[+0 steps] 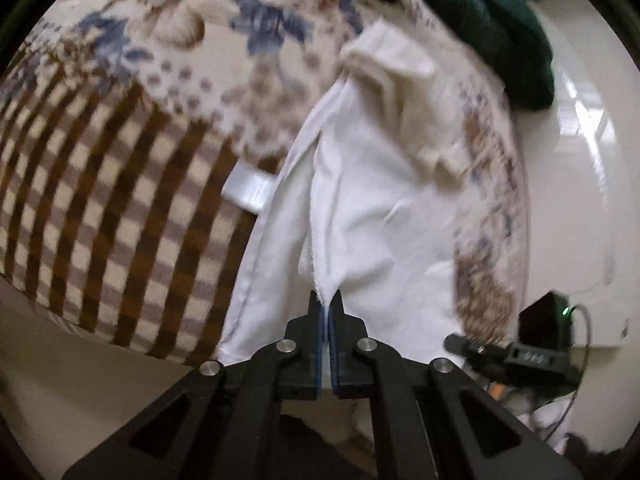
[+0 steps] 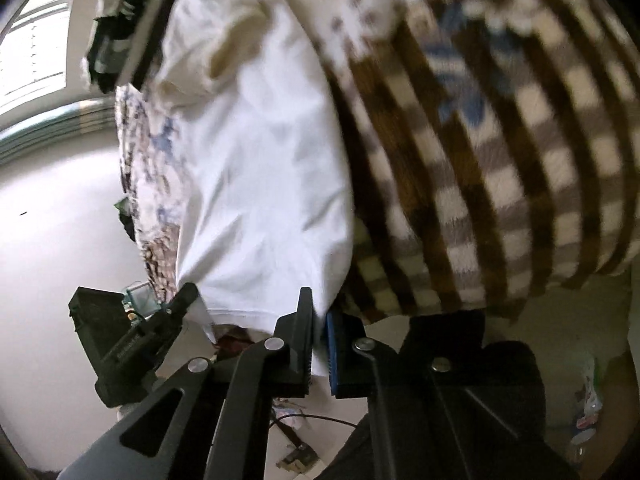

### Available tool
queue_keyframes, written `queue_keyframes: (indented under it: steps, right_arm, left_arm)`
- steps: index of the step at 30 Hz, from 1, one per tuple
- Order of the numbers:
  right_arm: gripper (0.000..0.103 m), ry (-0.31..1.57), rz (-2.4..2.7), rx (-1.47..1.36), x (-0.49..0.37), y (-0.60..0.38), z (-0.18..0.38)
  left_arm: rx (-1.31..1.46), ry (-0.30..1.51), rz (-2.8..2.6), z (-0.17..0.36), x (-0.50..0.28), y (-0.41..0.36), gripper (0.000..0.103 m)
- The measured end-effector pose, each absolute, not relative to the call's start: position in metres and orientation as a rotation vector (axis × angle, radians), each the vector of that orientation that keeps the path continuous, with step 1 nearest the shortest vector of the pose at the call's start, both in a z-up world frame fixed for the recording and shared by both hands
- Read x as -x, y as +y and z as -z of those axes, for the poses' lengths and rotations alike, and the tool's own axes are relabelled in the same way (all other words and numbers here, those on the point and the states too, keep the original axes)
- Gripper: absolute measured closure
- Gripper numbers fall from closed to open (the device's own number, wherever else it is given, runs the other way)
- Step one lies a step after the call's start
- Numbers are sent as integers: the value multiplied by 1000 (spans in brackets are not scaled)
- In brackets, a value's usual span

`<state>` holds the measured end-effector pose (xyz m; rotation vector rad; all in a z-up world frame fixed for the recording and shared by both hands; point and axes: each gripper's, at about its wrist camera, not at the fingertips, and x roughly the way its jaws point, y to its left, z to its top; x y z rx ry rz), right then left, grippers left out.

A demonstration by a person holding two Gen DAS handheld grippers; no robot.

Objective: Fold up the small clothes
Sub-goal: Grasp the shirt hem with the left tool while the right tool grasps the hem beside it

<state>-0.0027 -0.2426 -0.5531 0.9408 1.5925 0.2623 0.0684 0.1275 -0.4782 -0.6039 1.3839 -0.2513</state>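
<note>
Your left claw was clamped shut on the near hem of the white garment, and your right claw had pinched the hem's other corner. The garment lay along the bed edge on a checked blanket. It looked light, limp and crease-prone, so hem corners suited it best.

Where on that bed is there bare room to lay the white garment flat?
Free: the checked blanket left of the white garment, and the floral sheet above it. Crowded: the far corner, where a dark green heap lies.
</note>
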Motion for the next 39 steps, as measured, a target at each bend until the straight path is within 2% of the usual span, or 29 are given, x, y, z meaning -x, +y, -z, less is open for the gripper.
queue_keyframes:
  steps: [6, 8, 13, 14, 15, 16, 17, 22, 23, 24, 29, 34, 39]
  right_arm:
    - [97, 1574, -289, -914, -21, -267, 514]
    - [97, 1604, -263, -807, -34, -264, 513]
    - [95, 1681, -239, -757, -41, -271, 533]
    - [88, 1691, -243, -757, -40, -268, 537]
    - [71, 1701, -247, -758, -38, -264, 540]
    - [64, 1715, -243, -761, -35, -258, 545]
    - [61, 1723, -236, -770, -32, -251, 551]
    - [61, 1792, -142, -730, -21, -224, 584]
    - [73, 1803, -132, -722, -19, -219, 588]
    - [98, 1797, -113, -717, -17, -216, 590]
    - [101, 1754, -50, -589, -15, -216, 568]
    - [103, 1760, -2, -525, -13, -231, 561]
    - [100, 1746, -67, -701, -15, -247, 561]
  left_arm:
    - [624, 1352, 295, 443, -98, 134, 102]
    - [576, 1387, 289, 453, -99, 131, 102]
    - [546, 1532, 197, 510, -75, 134, 102]
    - [564, 1544, 188, 517, -69, 136, 102]
    - [584, 1552, 178, 523, -63, 139, 102]
    - [600, 1552, 176, 528, -59, 139, 102]
    - [597, 1547, 177, 527, -56, 139, 102]
    - [573, 1522, 181, 517, -51, 136, 102]
    - [572, 1519, 184, 516, -51, 134, 102]
    - [567, 1513, 185, 514, -51, 133, 102]
    - [536, 1489, 207, 501, -55, 136, 102]
    - [461, 1507, 225, 513, -55, 132, 102]
    - [433, 1509, 225, 520, -50, 128, 102]
